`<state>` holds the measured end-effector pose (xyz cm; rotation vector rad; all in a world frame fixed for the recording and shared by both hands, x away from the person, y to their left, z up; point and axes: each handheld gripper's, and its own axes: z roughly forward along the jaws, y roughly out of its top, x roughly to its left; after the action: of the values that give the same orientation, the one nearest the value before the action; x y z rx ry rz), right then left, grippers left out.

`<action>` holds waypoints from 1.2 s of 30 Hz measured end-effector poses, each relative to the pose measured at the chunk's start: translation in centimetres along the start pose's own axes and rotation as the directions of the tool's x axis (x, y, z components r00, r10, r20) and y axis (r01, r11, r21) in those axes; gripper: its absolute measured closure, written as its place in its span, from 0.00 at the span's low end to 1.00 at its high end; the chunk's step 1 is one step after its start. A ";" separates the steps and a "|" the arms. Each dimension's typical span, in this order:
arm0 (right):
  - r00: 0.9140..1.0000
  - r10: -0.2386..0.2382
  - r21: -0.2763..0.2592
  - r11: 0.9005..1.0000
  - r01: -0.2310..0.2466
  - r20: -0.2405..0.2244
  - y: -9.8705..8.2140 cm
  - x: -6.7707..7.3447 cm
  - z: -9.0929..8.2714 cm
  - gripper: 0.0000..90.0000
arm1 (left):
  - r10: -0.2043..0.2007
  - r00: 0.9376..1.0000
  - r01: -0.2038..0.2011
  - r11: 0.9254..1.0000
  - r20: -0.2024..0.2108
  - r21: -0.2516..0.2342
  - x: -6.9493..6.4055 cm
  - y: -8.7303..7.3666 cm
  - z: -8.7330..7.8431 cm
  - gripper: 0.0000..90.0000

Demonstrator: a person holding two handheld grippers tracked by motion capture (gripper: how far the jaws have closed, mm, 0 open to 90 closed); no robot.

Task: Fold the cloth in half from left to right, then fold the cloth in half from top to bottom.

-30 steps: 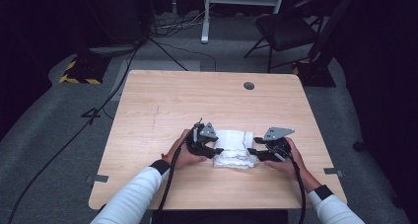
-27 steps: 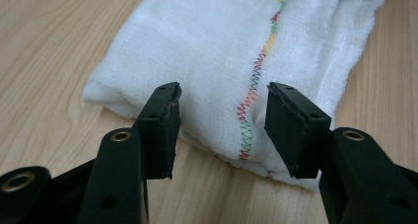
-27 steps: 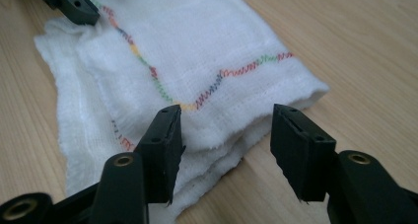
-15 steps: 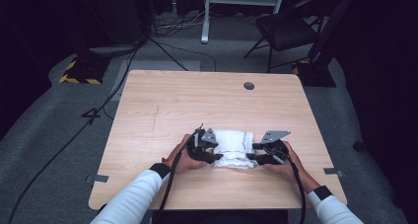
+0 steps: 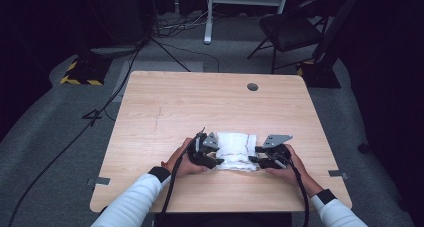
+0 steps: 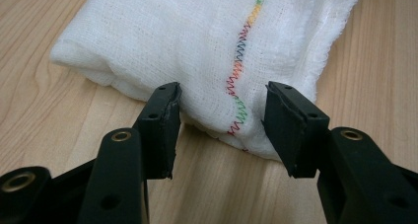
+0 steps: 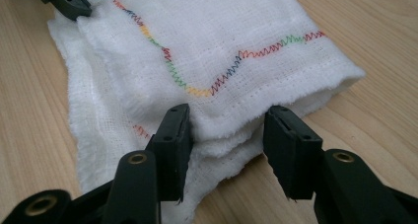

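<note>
Left tool and right tool, jaws wide, at opposite edges of folded white cloth between them.

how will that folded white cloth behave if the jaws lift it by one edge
The cloth looks like thin, loosely woven gauze, so it would probably sag and flop rather than hold its shape. Its stacked layers lie loose at the edge, so a pinch may catch just a few and the fold could open. It seems light, likely sliding on the table when pushed.
</note>
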<state>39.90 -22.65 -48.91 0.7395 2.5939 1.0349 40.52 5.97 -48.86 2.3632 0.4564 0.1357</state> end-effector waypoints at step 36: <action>0.996 -0.087 -0.031 0.996 0.085 -0.037 2.7 3.1 -1.9 0.46 | 0.031 0.992 -0.033 0.999 -0.119 -0.018 -2.8 -2.1 -6.4 0.25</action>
<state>37.55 -20.36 -45.81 0.6011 2.6111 1.0694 35.89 10.48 -45.44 2.3516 0.4722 0.2959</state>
